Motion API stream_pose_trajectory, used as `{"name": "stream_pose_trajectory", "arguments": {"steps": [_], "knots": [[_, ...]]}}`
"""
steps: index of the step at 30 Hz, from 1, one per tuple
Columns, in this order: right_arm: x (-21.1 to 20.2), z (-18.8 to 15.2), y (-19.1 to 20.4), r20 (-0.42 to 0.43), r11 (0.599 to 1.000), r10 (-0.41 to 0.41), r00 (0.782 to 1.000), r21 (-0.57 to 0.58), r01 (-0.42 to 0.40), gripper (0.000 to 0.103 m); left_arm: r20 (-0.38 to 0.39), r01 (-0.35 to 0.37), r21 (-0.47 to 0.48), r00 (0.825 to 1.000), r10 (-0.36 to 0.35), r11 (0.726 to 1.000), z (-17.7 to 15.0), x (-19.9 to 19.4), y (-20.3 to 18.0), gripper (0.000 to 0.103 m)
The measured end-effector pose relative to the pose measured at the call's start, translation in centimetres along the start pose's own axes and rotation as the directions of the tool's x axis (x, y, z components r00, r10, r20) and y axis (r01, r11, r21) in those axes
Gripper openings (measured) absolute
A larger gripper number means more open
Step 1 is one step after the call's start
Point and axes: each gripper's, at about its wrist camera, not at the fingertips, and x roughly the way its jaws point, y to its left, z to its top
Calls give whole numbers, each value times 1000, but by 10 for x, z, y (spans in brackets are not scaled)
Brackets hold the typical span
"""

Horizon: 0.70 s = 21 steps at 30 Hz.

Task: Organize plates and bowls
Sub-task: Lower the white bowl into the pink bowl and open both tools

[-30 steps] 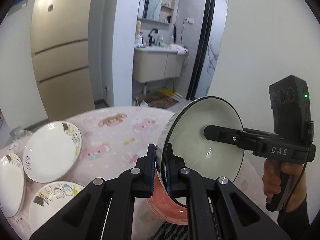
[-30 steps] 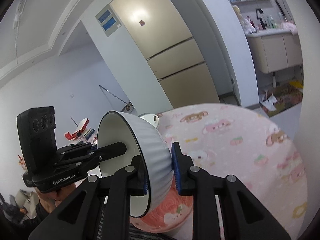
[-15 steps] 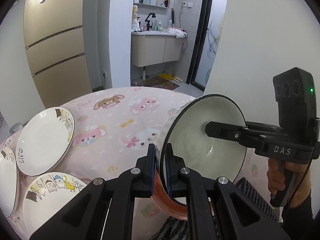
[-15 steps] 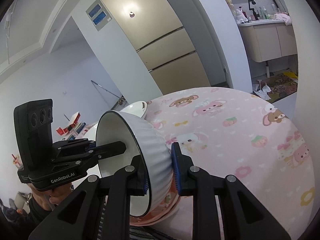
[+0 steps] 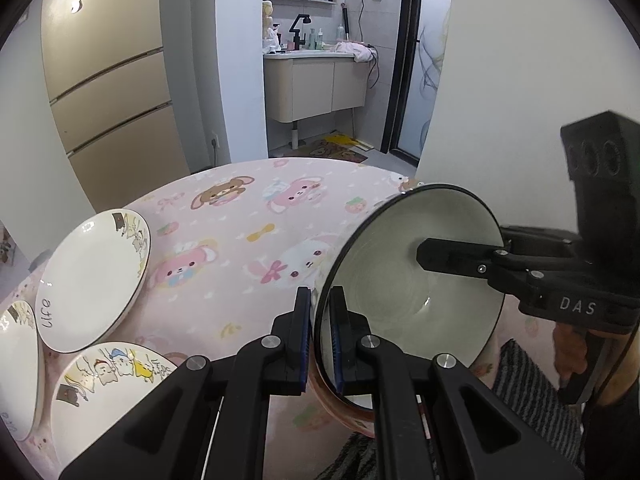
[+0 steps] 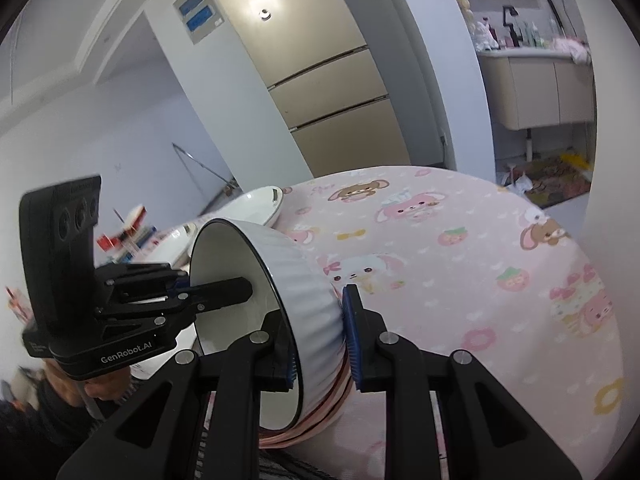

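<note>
A white bowl [image 5: 404, 288] with a thin dark rim and a ribbed outer wall [image 6: 304, 292] was held tipped on its side above the near edge of the bench [image 5: 248, 216], its mouth facing the left-hand side of the room and its base turned the other way, so that its axis ran roughly level across the bench edge. The left gripper [image 5: 320, 312] had its fingers [image 5: 301, 320] clamped together on the near rim, one pad inside and one outside. The right gripper [image 6: 320, 332] had its fingers [image 6: 352, 336] closed on the opposite wall, one reaching into the hollow and the other pressing the ribbed outside. Directly beneath, a pink-banded bowl [image 5: 340, 400] sat partly hidden by the white one and by both sets of black linkages; whether the two bowls touched could not be told. A striped cloth [image 5: 524, 384] lay just beside it at the bench edge. The bench wore a pink covering printed with cartoon bears and rabbits. Well apart, at the far left, lay three white plates: one lettered at its edge [image 5: 92, 276], one with cartoon figures [image 5: 104, 392] nearer the camera, and a third [image 5: 16, 364] cut off by the frame. Beyond stood a beige refrigerator [image 5: 108, 80] and a bathroom vanity [image 5: 316, 84] seen through a doorway. A hand [image 5: 568, 344] gripped the right tool's handle.
</note>
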Motion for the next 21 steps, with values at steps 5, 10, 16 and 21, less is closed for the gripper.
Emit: {"name": "stream_pose_trajectory", "arguments": {"steps": [5,10,16,21], "knots": [[3,0,25,-14,981,-130,991,-144,127,19,1,-37,40,999,37,999,-1,-1,-5,10],[6,-4,43,-5,932,-253,967,-271,242,19,5,-39,50,999,39,998,0,-1,-6,10],[5,-7,55,13,884,-334,942,-344,318,19,11,-65,83,998,64,994,-1,-1,-11,10],[5,-8,68,37,826,-401,915,-416,379,13,15,-77,92,997,76,993,-3,1,-12,10]]}}
